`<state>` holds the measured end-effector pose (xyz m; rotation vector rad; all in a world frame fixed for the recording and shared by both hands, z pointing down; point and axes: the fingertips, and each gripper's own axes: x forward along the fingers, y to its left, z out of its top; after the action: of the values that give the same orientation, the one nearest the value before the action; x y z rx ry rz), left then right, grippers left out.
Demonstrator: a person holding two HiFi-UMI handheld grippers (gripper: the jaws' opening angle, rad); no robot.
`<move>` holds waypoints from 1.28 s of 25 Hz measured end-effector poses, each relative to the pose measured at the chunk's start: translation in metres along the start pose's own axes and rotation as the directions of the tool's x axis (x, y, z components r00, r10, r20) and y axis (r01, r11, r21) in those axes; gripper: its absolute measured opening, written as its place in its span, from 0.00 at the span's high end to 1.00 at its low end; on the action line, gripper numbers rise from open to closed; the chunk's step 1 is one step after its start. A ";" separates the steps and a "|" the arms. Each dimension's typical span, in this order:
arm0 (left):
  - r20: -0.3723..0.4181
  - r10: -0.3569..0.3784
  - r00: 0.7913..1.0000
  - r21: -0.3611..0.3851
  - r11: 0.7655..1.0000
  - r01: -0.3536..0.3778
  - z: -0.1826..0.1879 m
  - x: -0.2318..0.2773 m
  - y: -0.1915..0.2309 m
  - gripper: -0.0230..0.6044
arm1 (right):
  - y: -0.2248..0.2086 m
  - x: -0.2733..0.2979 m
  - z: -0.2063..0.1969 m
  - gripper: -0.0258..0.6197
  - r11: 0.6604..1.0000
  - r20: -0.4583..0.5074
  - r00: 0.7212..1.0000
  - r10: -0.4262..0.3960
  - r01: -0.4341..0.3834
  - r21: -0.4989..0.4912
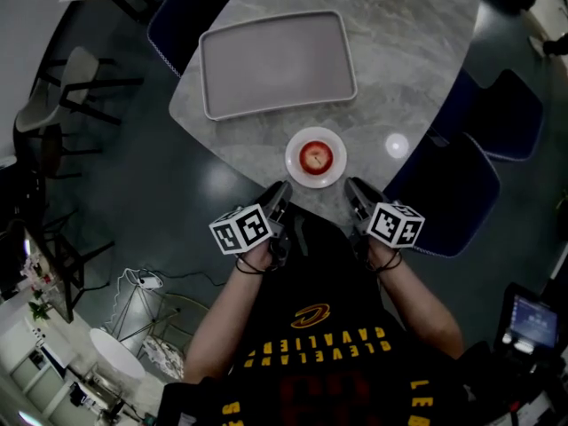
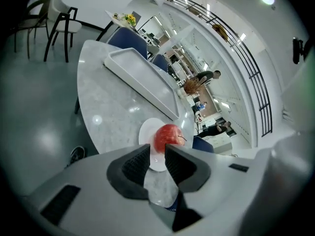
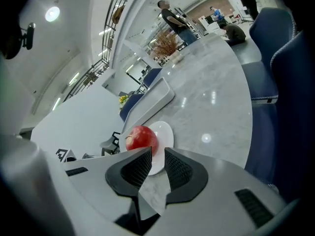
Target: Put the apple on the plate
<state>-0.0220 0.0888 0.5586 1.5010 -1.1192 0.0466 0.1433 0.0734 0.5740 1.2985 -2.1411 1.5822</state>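
Head view: a grey marble-look worktop (image 1: 399,51) with a glossy, veined top is filling the upper middle. A flat rectangular tray (image 1: 277,63) with rounded corners and a raised rim is sitting on it, looking matte and pale. Just below the tray, a small round white plate (image 1: 336,173) is lying near the worktop's near edge. The apple (image 1: 316,156) is sitting right in the middle of it, red and shiny with a paler patch on top. The left gripper (image 1: 280,190) and right gripper (image 1: 355,188) are hovering on either side just short of the plate, not touching it. Blue padded chairs (image 1: 444,193) are standing at the right.

Left gripper view: the dark ribbed fingers (image 2: 135,163) are sitting slightly apart with only a narrow gap, and nothing is clamped in there, just worktop showing through. The apple (image 2: 167,135) is resting on the plate (image 2: 145,132) just past the tips, round and smooth, stem sticking up. The tray (image 2: 142,80) is lying further back.

Right gripper view: same deal, the ribbed fingers (image 3: 179,168) are standing a little apart and holding nothing. The apple (image 3: 141,137) is glowing glossy red on the plate (image 3: 166,134) just beyond them, with the tray (image 3: 150,104) behind it and a stitched blue chair (image 3: 280,82) at the right.
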 end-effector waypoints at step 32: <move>-0.216 0.001 0.976 -0.148 0.988 -0.033 -0.021 0.045 0.034 0.85 | -0.019 0.036 -0.019 0.85 0.981 -0.126 0.990 -0.067 0.089 0.175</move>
<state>-0.0086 0.0839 0.6170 1.3173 -0.9394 0.1310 0.1294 0.0694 0.6164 1.2850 -1.8901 1.8068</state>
